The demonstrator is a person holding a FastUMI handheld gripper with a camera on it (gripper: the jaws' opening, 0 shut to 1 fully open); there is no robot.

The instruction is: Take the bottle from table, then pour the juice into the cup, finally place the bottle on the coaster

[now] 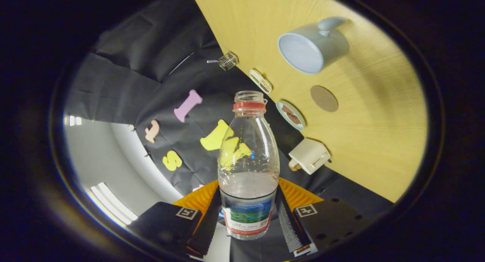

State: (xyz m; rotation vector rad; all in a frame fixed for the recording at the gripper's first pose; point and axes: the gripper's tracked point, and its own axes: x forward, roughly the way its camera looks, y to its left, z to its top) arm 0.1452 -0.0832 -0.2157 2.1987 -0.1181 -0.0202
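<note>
The pale wood-grain tabletop (379, 114) is appearing steeply slanted against the black cloth wall (151, 57), which indicates the gripper (248, 212) is being rolled well over to one side. Its two fingers are clamping the clear plastic bottle with the red neck ring (248, 167) between them, both pads pressing on the labelled lower body, so the hold is sitting low where the wall is stiffest and the neck is left free. The bottle is uncapped and is holding a small amount of clear liquid (248, 186), whose surface is lying just above the label. The light blue ceramic cup with a handle (312, 46) is standing on the table beyond the bottle mouth and off to one side of it, well apart, with its opening facing the camera. The round brown coaster (324, 98) is lying bare on the wood between the cup and the table edge, evidently kept free to receive the bottle. Along that edge a small oval dish (260, 81), a round plate carrying brown pieces (290, 115), a cream boxy container (309, 156) and a small wire item (227, 60) are resting, none in the pouring path. In my judgement the bottle is already lifted and is being tilted for the pour; the mouth is not yet over the cup, so spillage on the wood is the risk if tilting proceeds here.
</note>
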